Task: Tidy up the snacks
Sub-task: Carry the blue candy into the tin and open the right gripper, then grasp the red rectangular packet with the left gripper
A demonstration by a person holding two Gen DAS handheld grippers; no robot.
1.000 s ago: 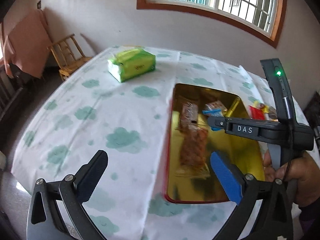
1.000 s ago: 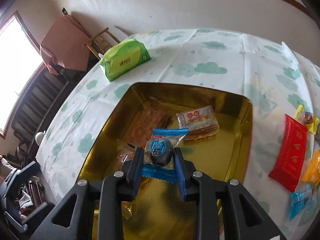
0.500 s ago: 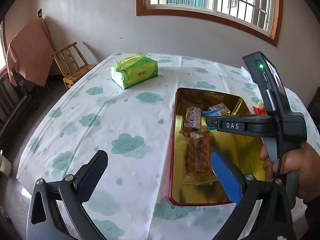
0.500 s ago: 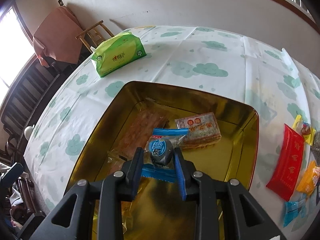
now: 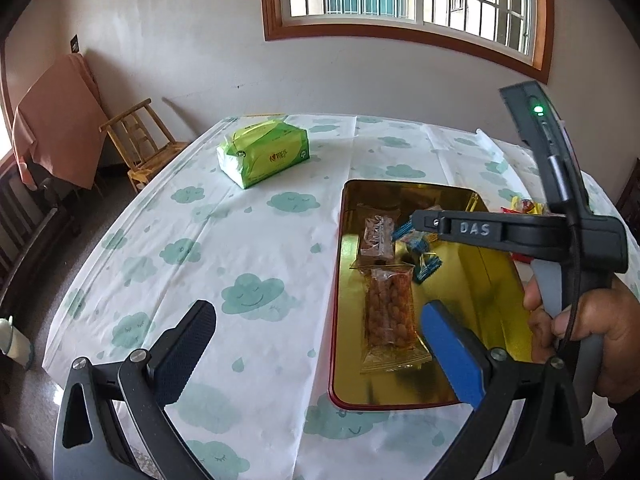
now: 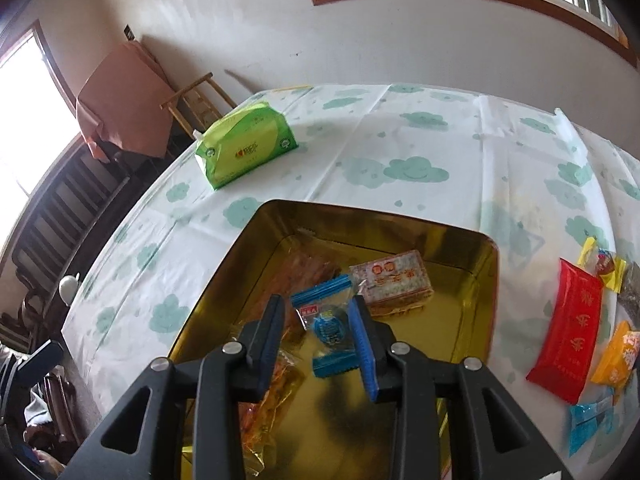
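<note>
A gold tin with a red rim (image 5: 335, 320) (image 6: 224, 264) lies on the cloud-print tablecloth. In it are a peanut packet (image 5: 390, 312), a brown bar packet (image 5: 376, 236) and a square red-printed packet (image 6: 392, 280). My right gripper (image 6: 316, 306) (image 5: 420, 220) hangs over the tin with its jaws opening. A blue-wrapped candy (image 6: 332, 330) (image 5: 418, 240) sits tilted between them against the right pad, with a gap at the left pad. My left gripper (image 5: 316, 312) stands wide open and holds nothing, above the tin's left rim.
Loose snacks lie on the cloth right of the tin: a long red packet (image 6: 572, 328), a yellow candy (image 6: 600, 264), an orange packet (image 6: 616, 356), a blue packet (image 6: 592, 420). A green tissue pack (image 5: 264, 152) sits far left. A wooden chair (image 5: 140, 140) stands beyond the table.
The blue candy has sagged lower and tilted between the right gripper's pads. The left view has tipped up a little; both hands have stayed in place.
</note>
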